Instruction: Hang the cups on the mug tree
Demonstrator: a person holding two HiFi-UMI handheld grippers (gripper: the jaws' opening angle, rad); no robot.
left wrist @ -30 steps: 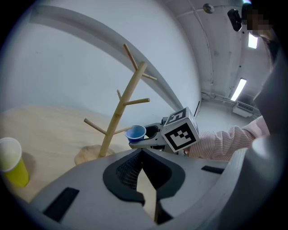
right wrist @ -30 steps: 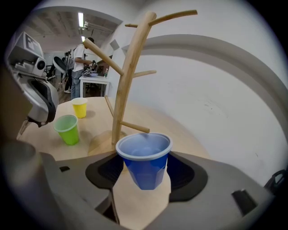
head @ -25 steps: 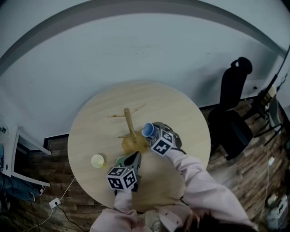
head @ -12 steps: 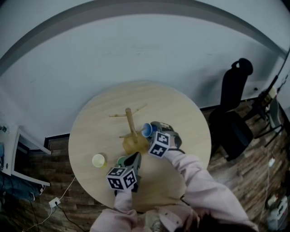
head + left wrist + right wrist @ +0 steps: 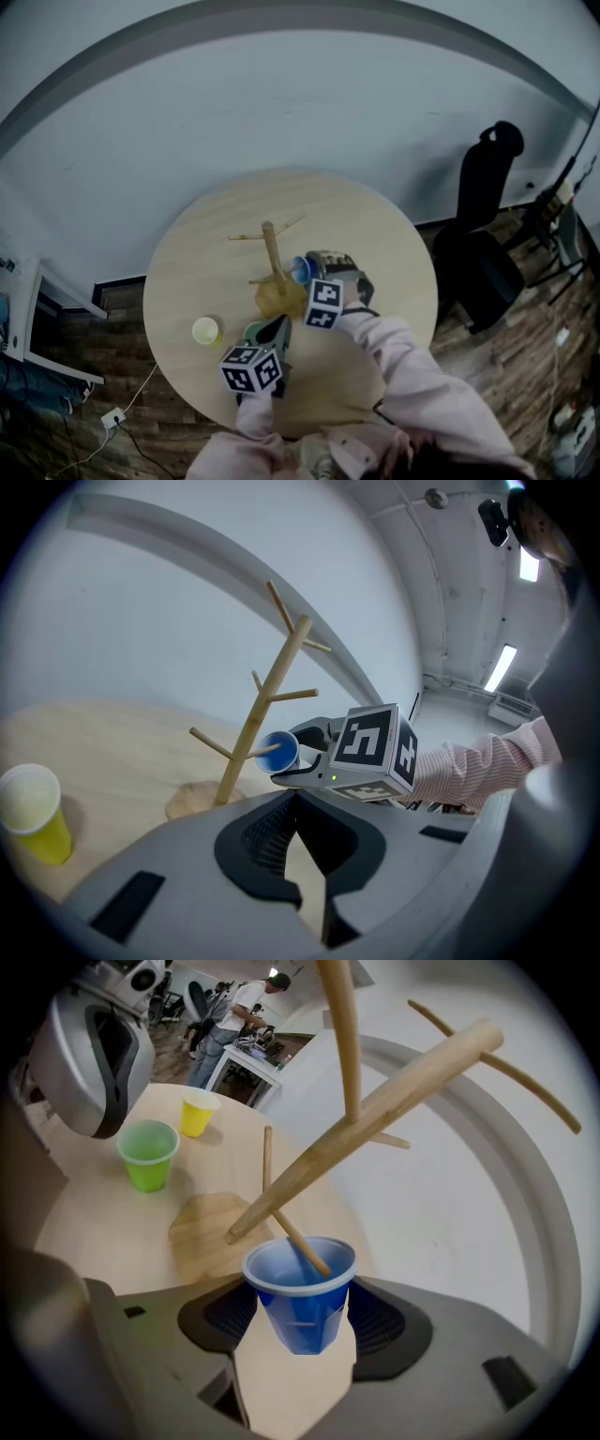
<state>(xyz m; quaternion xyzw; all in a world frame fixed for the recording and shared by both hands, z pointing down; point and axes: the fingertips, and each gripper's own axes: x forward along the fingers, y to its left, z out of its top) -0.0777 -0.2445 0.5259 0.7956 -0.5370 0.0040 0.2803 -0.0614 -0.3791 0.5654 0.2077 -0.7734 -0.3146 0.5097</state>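
Observation:
The wooden mug tree (image 5: 271, 260) stands on its base near the middle of the round table (image 5: 375, 234). My right gripper (image 5: 302, 1321) is shut on a blue cup (image 5: 302, 1297), tilted so its mouth faces the tree. One low peg (image 5: 298, 1239) reaches into the cup's mouth. In the left gripper view the blue cup (image 5: 277, 752) sits at that peg's tip beside the trunk (image 5: 267, 705). My left gripper (image 5: 295, 801) is shut and empty, held still in front of the tree. A green cup (image 5: 148, 1155) and a yellow cup (image 5: 197, 1112) stand upright on the table.
The tree's upper pegs (image 5: 497, 1063) are bare. The green cup (image 5: 253, 330) is partly hidden under my left gripper in the head view; the yellow cup (image 5: 205, 331) is left of it. A black office chair (image 5: 483, 234) stands right of the table. A person (image 5: 239, 1007) stands far off.
My right gripper has rolled and shifted slightly left, bringing the blue cup's mouth onto the low peg. The left gripper has not moved.

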